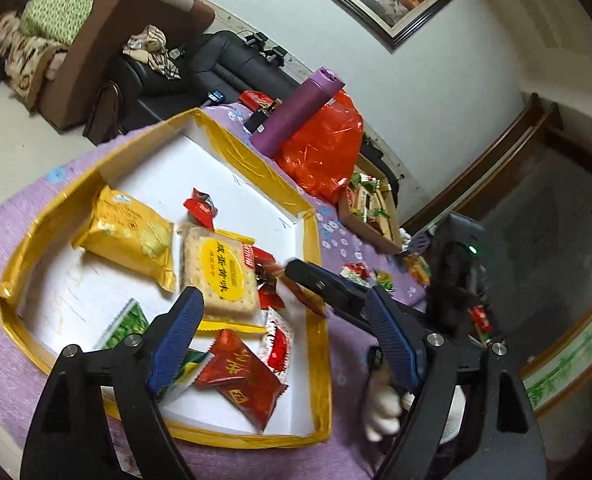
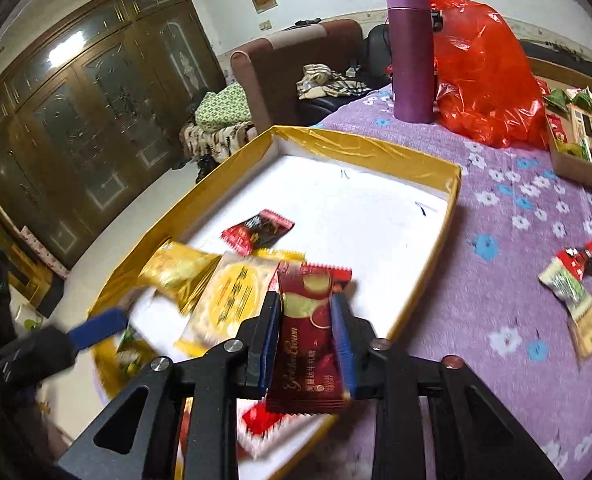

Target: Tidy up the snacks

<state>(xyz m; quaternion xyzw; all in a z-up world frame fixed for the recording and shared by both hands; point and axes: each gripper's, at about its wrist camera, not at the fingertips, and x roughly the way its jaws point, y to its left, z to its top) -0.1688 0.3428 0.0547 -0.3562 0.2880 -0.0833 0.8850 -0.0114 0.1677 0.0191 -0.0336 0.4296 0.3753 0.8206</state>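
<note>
Your right gripper (image 2: 305,312) clamps a dark red snack packet (image 2: 308,344) across its middle, above the near edge of the gold-rimmed tray (image 2: 360,148). The packet looks light, with a slick, crinkly film that probably slips under a loose pinch; its contents may crush, so hold the body, not the crimped ends. Your left gripper (image 1: 280,308) hangs wide and empty over the tray, above the cracker pack (image 1: 220,272). More wrapped snacks (image 2: 572,276) lie apart on the purple cloth (image 2: 496,240).
</note>
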